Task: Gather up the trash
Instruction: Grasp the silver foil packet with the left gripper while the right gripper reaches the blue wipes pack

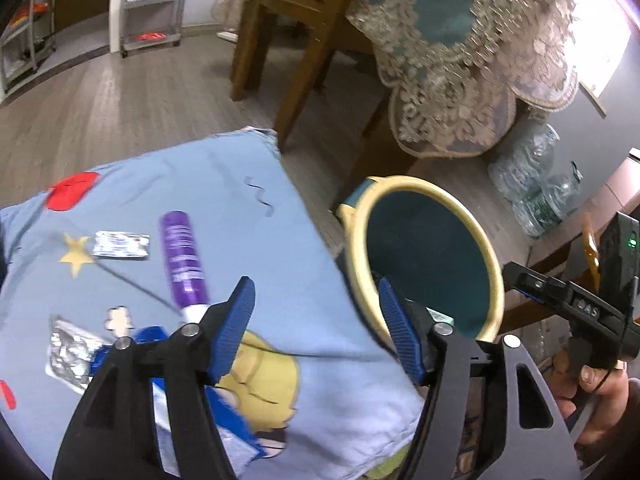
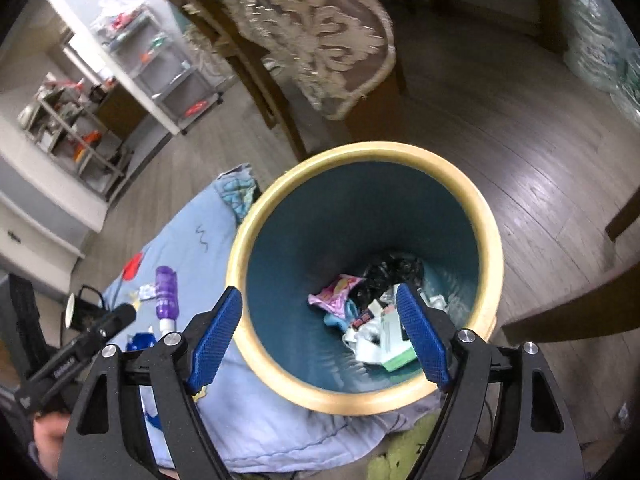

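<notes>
Left gripper (image 1: 316, 328) spread wide, empty, above blue blanket (image 1: 224, 216); purple bottle (image 1: 183, 260) beyond, silver wrapper (image 1: 68, 354) partly hidden. Right gripper (image 2: 320, 336) wide over trash bin (image 2: 490, 216), contents jumbled, indistinct.

left wrist cam looks down at the blue blanket (image 1: 224, 208), right one sits close over the trash bin (image 2: 490, 264); both catch bin, blanket, purple bottle (image 1: 182, 256)
</notes>
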